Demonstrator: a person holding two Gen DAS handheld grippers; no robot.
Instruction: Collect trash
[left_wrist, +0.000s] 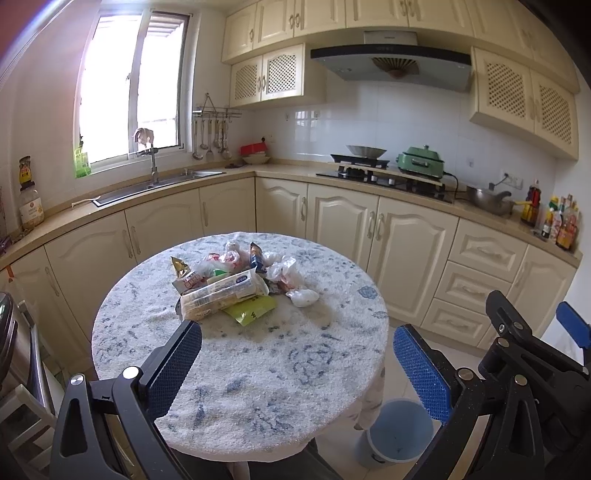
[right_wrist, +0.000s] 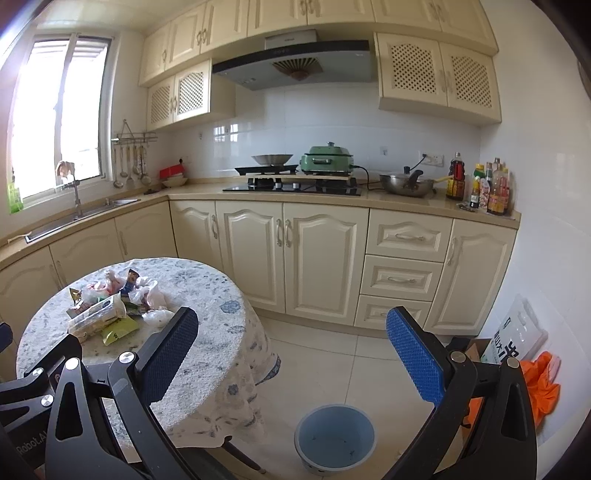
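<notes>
Left tongs (left_wrist: 297, 360) wide open, nothing between the blue pads, up above the near edge of the round surface (left_wrist: 258, 387). Right tongs (right_wrist: 291, 354) wide open too, nothing held, over the floor between the surface and the bin. Only a corner of the right tongs in the left view, far right, half cut off.

Trash pile (left_wrist: 236, 280) near the middle of the surface, well apart from both tongs. In the pile: a long clear wrapper (left_wrist: 225, 291) on top, a green packet (left_wrist: 251, 310) poking out under it, a gold packet (left_wrist: 179, 266) at the left, crumpled white bags (left_wrist: 282, 271) at the right, one white lump (left_wrist: 303, 297) just beside the heap. Things at the bottom of the pile hidden, too small to tell.

Blue bin (right_wrist: 334, 437) on the floor, near the hanging cloth, nothing much inside. In the left view, partly hidden behind a pad.

Orange bag (right_wrist: 543, 387) by the right wall, half hidden behind the right tongs. Silver can (left_wrist: 14, 343) at the far left, cut off by the edge.
</notes>
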